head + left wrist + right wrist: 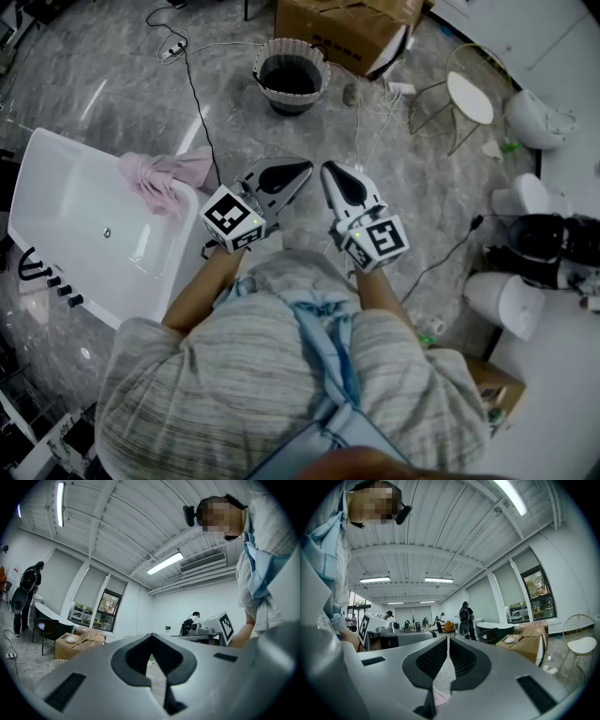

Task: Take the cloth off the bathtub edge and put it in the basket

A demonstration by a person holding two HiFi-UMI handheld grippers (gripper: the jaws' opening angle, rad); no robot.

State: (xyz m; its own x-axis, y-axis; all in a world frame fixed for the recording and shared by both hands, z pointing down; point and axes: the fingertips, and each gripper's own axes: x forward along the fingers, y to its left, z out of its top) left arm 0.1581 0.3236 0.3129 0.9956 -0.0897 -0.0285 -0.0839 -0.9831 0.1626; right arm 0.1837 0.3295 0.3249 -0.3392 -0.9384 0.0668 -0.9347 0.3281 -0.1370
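**Holding both grippers shut and empty, with the cloth on the tub**

A person in a striped top (234, 394) stands on the grey stone floor (141, 84). They hold a gripper in each hand, side by side and pointing away from the body. The left gripper (302, 171) has its jaws pressed together with nothing between them. Its own view shows only a sliver of floor through the slit. The right gripper (330, 172) is the same, its jaws closed tip to tip and pinching nothing. The two tips are near each other but apart, and both hang over bare floor.

The white bathtub (66, 187) stands near the left gripper, on its outer side. The pink cloth (164, 178) is draped over the tub's rim at the corner closest to that gripper. Part of it is bunched on the rim and part hangs down inside. Neither gripper touches it. Black taps (47, 274) stand by the end of the tub nearer the person.

Further ahead, the basket (291, 75) stands upright on the floor. It is round, with a dark inside and a pale frilled rim. It is well apart from the cloth and roughly in line with the two grippers. A black cable (192, 94) runs across the floor between the tub and the basket. Behind the basket sits a cardboard box (347, 28). To the right of the box is a wire chair (469, 96) with a white seat.
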